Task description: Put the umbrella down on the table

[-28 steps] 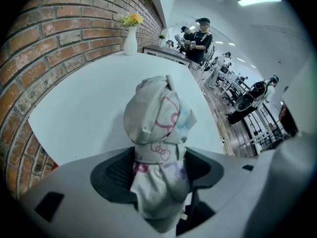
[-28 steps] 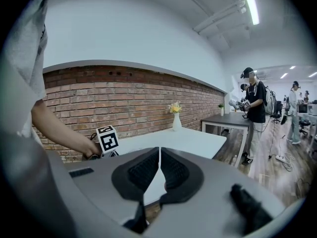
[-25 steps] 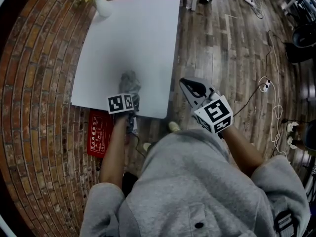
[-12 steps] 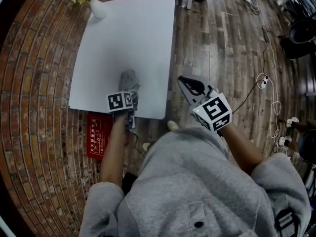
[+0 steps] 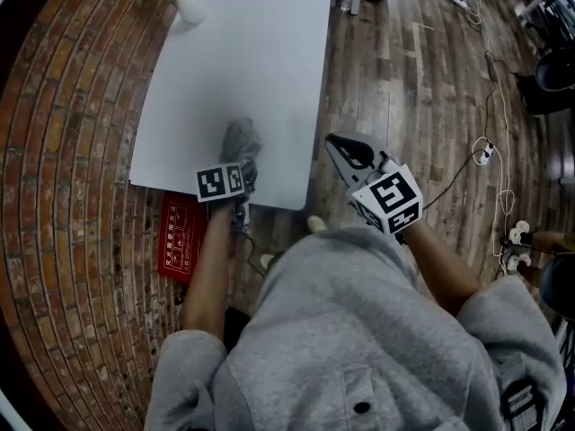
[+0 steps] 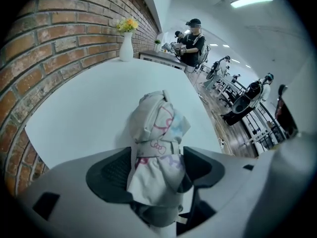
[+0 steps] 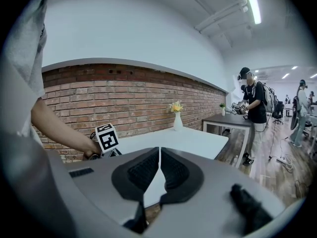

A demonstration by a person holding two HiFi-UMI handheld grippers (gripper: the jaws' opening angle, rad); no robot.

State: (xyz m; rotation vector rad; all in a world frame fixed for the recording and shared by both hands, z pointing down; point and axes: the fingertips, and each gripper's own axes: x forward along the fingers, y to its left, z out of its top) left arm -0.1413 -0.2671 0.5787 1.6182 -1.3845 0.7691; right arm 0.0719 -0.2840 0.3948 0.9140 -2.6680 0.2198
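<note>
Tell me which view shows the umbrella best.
Left gripper view: the folded umbrella fills the centre, print and strap clear, resting on the table. Head view shows the umbrella only as a small grey lump from above. Right gripper view doesn't show it.

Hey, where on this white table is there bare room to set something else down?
Most of the table is bare: its middle and right side, between the vase at the far left corner and the umbrella. It is crowded only at the near edge, where the left gripper, jaws just opening, has the umbrella between them.
</note>
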